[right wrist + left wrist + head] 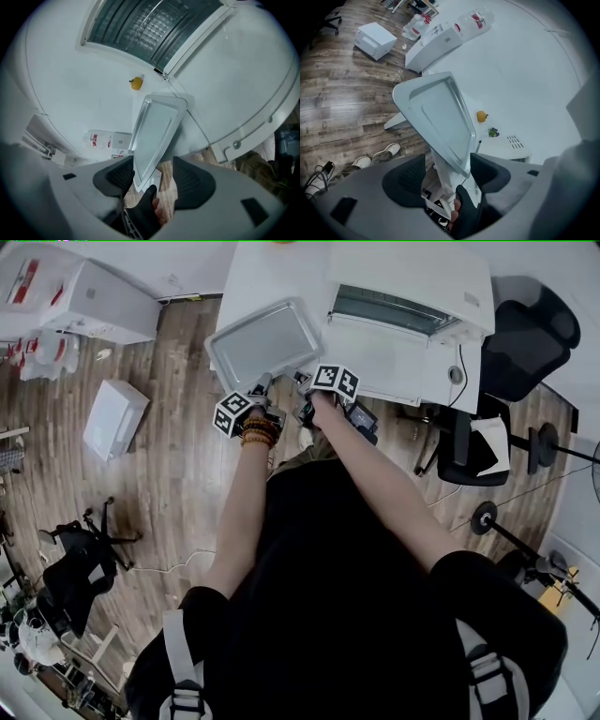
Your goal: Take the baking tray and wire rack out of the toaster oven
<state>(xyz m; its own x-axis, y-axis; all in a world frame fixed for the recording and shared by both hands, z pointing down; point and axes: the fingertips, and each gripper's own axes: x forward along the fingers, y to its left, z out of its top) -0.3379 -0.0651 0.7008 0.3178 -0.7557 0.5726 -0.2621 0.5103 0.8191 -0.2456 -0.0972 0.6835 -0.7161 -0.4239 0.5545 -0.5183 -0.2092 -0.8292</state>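
The silver baking tray point(267, 341) lies flat on the white table point(272, 273), left of the white toaster oven point(412, 277), whose door point(389, 357) hangs open. Inside the oven the wire rack point(150, 26) sits on its rails. My left gripper point(265, 385) is at the tray's near edge, open. The tray point(436, 117) reaches between its pads, and neither pad presses on it. My right gripper point(302, 381) stands beside it at the same edge, also open. The tray's corner point(140, 180) lies close to its left pad.
A small yellow object point(136, 83) sits on the table beyond the tray. White boxes point(114, 418) lie on the wood floor at left, and another box point(94, 301) is farther back. Black office chairs point(525, 334) stand right of the table. Shoes point(375, 157) are under its edge.
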